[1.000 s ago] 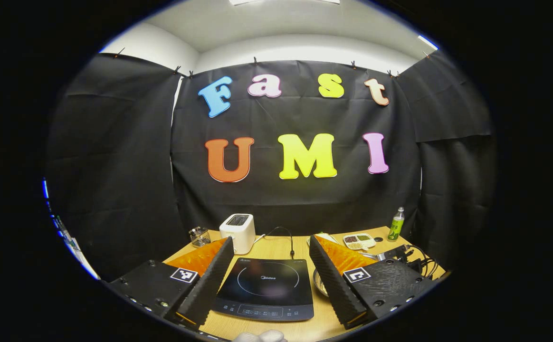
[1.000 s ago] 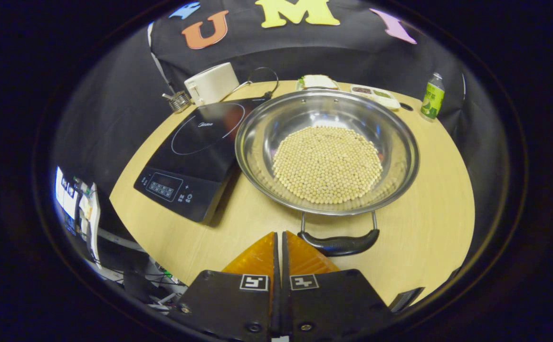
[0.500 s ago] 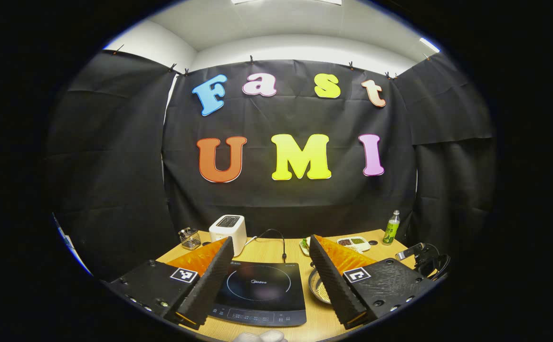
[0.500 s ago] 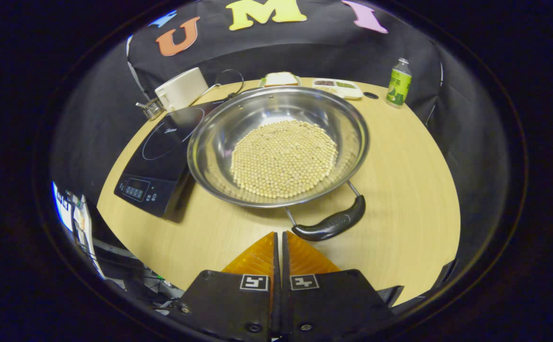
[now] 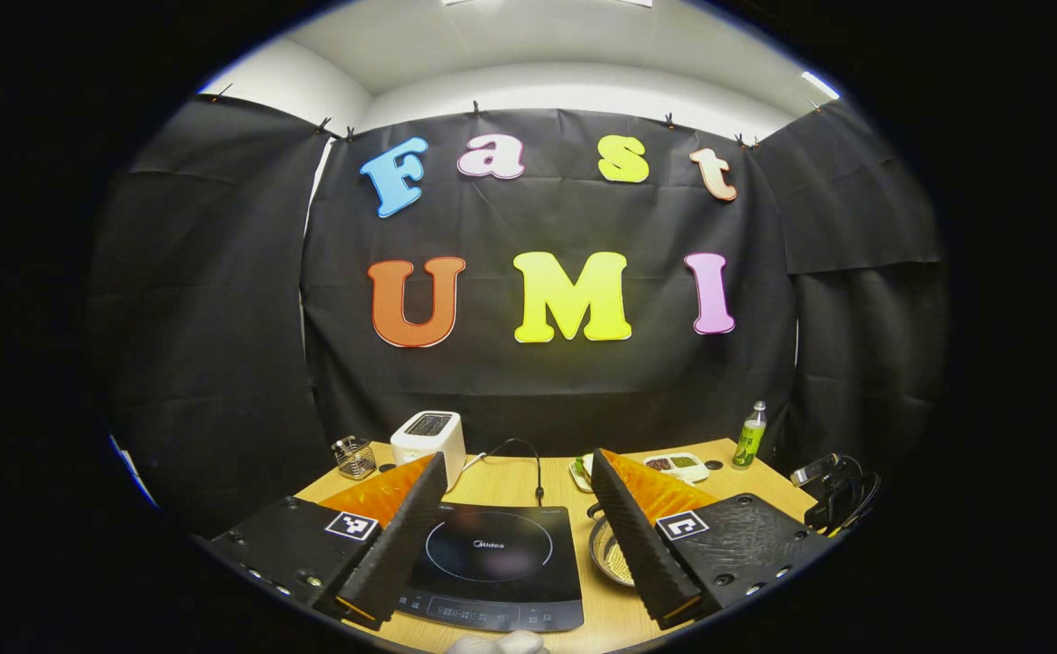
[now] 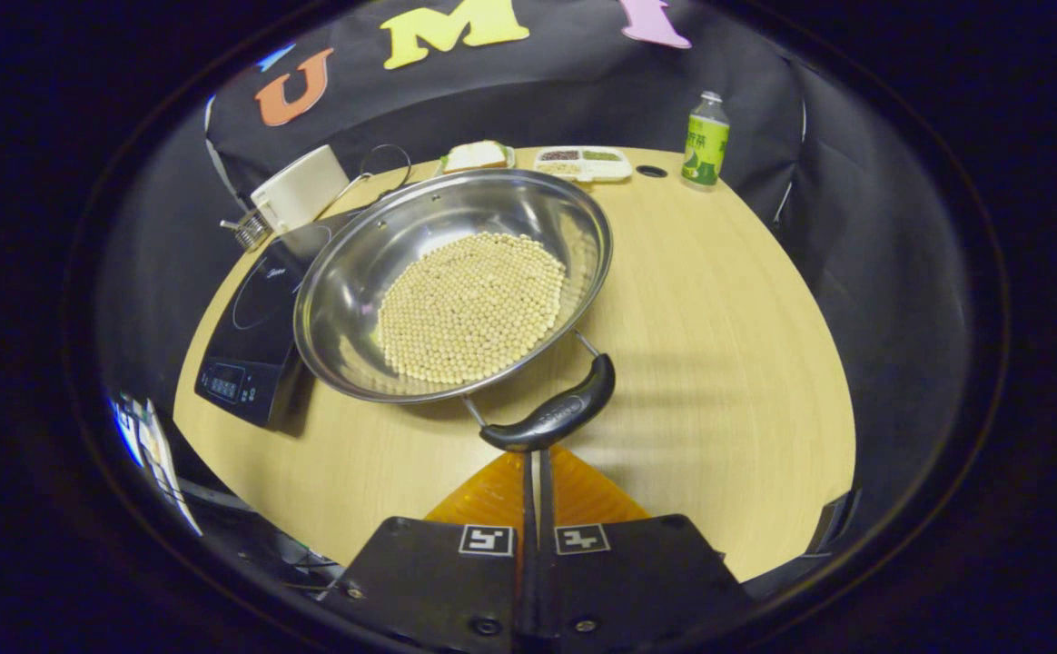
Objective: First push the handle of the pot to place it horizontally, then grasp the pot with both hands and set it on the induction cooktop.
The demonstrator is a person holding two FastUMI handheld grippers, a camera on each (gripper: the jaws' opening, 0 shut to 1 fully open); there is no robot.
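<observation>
With its 2 fingers pressed together and nothing between them, the right gripper (image 6: 534,459) sits at the pot's near handle (image 6: 551,416), tips at or just under the black grip; contact looks likely but can't be confirmed. Closed fingers make a blunt pusher, which suits the handle-push step, judged as under way. The pot (image 6: 356,300), steel and holding a layer of beans (image 6: 471,306), stands on the table (image 6: 719,318) just beside the cooktop (image 6: 247,336), its rim overhanging or touching the cooktop's edge. The handle points diagonally toward the camera, not yet horizontal.

The left gripper (image 5: 518,527) hangs spread wide and empty above the cooktop (image 5: 492,563), likely waiting for the 2-hand lift.

Around the back edge: a toaster (image 6: 300,188), a bottle (image 6: 705,141), a snack tray (image 6: 583,162), a wire holder (image 6: 245,232). None blocks the swing. The cooktop top is bare.
</observation>
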